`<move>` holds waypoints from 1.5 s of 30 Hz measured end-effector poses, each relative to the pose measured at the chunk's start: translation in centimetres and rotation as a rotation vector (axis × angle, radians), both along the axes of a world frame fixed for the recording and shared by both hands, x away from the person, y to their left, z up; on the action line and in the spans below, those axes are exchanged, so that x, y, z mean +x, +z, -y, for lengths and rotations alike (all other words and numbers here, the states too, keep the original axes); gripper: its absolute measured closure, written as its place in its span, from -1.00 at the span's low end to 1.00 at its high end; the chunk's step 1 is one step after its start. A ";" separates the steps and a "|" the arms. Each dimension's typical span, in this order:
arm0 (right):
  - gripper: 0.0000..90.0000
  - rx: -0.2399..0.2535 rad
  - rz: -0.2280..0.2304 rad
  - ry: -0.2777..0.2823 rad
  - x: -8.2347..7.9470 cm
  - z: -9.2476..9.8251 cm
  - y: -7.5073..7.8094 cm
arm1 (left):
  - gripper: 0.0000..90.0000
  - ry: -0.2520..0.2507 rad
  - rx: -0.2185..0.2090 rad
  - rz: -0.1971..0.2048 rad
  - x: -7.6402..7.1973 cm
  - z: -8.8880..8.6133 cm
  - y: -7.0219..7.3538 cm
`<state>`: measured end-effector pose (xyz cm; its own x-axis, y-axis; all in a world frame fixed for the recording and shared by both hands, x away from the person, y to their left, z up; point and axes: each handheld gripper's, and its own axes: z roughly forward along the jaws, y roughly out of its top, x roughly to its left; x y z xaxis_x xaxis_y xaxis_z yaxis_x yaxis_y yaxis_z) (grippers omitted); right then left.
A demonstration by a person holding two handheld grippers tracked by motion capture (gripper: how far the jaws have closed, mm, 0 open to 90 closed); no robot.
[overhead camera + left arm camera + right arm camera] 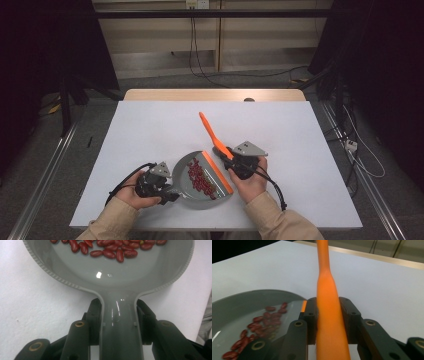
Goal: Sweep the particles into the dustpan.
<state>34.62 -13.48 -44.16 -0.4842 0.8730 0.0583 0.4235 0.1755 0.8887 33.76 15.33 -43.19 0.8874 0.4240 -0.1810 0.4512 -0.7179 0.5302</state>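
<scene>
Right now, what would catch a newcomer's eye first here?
The bright orange brush, slanting up from the right hand-held gripper that clamps its handle. Next, the red beans piled in the grey dustpan at the near middle of the white table, its handle clamped in the left hand-held gripper.

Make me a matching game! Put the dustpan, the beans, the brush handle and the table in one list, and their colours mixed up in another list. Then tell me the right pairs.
Things:
1. dustpan
2. beans
3. brush handle
4. table

Colours:
A. orange
B. white
C. grey
D. dark red

Pairs: 1-C, 2-D, 3-A, 4-B.

The beans lie inside the dustpan. The left hand-held gripper is shut on the dustpan's handle, and the right hand-held gripper is shut on the brush handle.
</scene>
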 end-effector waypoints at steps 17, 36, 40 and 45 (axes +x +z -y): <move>0.57 0.129 -0.006 0.086 -0.2 -1.5 1.9 | 0.39 0.038 -0.007 0.013 0.2 0.0 0.0; 0.56 -0.117 -0.167 0.001 2.1 2.7 2.2 | 0.31 0.095 0.019 0.061 1.0 -0.1 -0.2; 0.57 -0.140 -0.203 0.014 2.4 2.7 2.4 | 0.33 0.073 0.049 0.071 1.1 0.3 -0.1; 0.58 -0.123 -0.201 0.021 2.1 2.9 2.3 | 0.40 0.077 0.034 0.080 1.2 0.6 -0.3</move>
